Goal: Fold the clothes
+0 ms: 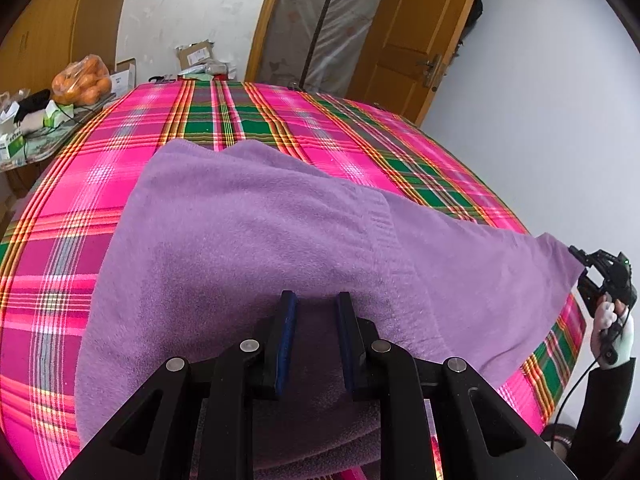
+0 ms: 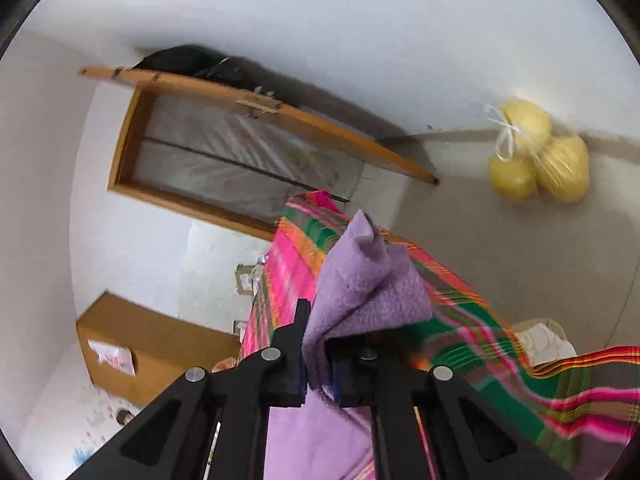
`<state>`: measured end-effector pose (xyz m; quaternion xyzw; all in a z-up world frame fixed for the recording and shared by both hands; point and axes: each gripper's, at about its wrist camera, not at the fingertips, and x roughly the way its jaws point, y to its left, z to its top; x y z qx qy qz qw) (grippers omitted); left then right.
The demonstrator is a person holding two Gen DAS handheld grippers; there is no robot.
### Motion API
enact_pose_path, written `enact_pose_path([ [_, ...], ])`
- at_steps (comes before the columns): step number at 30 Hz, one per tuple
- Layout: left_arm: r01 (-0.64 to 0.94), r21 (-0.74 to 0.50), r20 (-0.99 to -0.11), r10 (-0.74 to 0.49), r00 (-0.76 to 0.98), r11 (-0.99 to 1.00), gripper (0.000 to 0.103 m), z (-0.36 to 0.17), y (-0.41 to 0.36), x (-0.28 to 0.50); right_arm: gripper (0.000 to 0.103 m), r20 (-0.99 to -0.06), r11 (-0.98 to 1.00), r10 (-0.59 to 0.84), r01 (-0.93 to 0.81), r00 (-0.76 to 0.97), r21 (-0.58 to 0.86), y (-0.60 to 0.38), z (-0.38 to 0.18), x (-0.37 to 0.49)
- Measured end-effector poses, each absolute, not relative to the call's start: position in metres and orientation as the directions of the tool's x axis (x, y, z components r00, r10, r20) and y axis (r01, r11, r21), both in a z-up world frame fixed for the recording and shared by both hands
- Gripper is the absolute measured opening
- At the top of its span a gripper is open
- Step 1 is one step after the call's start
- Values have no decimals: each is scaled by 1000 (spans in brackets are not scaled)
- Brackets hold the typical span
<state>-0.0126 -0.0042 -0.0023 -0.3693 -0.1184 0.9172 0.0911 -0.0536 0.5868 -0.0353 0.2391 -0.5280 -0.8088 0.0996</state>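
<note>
A purple fleece garment [image 1: 260, 240] lies spread on a bed covered with a pink and green plaid sheet [image 1: 80, 200]. My left gripper [image 1: 316, 300] sits at the garment's near edge; its blue pads stand a little apart with a thick fold of purple cloth filling the gap. At the far right, my right gripper [image 1: 576, 254] pulls a corner of the garment up off the bed's edge. In the right wrist view, which is rolled sideways, the right gripper [image 2: 320, 340] is shut on that purple corner [image 2: 360, 288], and the cloth drapes over one finger.
A side table at the left holds a bag of oranges [image 1: 82, 80] and small boxes. A wooden door [image 1: 404, 40] and a white wall stand beyond the bed. A person's gloved hand [image 1: 612, 328] holds the right gripper. A bag of yellow fruit [image 2: 536, 156] hangs on the wall.
</note>
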Motion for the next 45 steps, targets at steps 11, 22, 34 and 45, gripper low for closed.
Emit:
enact_pose_path([
  [11,-88,-305,-643,273,-715,-948,21,-3,-5,-11,9,-281,-591,-511,94,-813,801,492,36,-47],
  [22,-128,-296,-624,293,-725,-947,21,0,-3,-4,9,-399,-687,-624,227,-672,690,358,37,-58],
  [34,-177,-287,-591,319,-741,-941,21,5,1,4,9,-582,-811,-575,308,-575,497,260,-4,-61],
  [45,-180,-291,-583,323,-746,-940,21,5,0,3,30,-628,-828,-557,417,-544,374,228,-11,-41],
])
